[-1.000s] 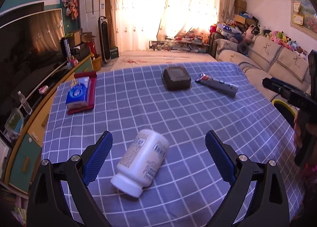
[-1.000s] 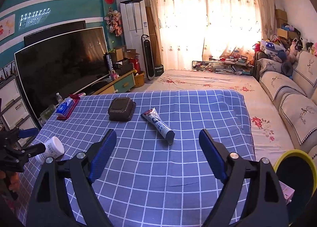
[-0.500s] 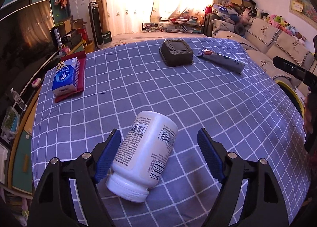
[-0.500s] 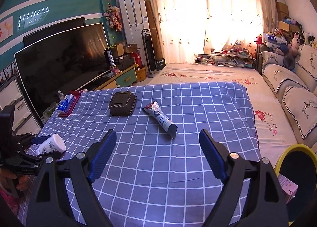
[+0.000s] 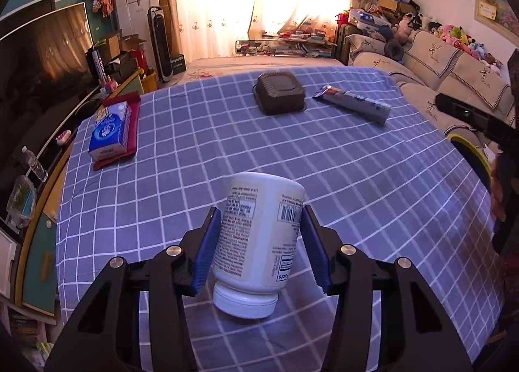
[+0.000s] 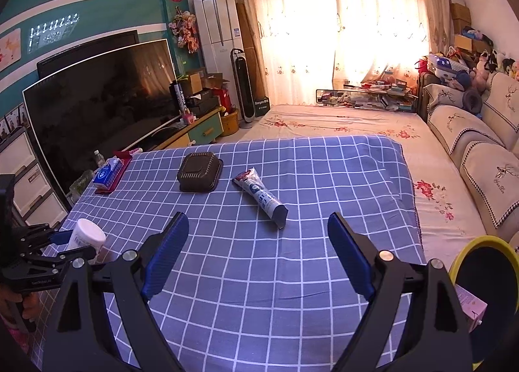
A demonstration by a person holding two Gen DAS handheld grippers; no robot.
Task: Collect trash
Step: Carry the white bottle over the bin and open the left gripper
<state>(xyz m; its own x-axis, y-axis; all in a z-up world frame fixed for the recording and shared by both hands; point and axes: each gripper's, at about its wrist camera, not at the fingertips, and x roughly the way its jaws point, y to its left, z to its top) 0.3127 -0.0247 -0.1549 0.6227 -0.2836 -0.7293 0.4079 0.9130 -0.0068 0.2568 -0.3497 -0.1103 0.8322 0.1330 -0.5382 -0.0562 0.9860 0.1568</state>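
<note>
The left gripper [image 5: 261, 247] has closed: a second ago its blue fingers [image 5: 207, 252] stood wide on either side of the white bottle [image 5: 259, 242], and now they press its label from both sides, cap toward the camera, the bottle apparently just off or barely touching the checked cloth [image 5: 324, 161]. That likely means the first piece of trash is secured and ready to carry to the yellow-rimmed bin [image 6: 486, 287] just off the desk's right edge. The right gripper [image 6: 258, 253] hangs with fingers wide and empty, pointing toward the squeezed tube [image 6: 261, 196] and the dark container [image 6: 199, 172], both waiting farther back. A tissue pack [image 5: 110, 128] lies at the left edge; television [image 6: 97, 102], curtains and sofa surround the desk.
</note>
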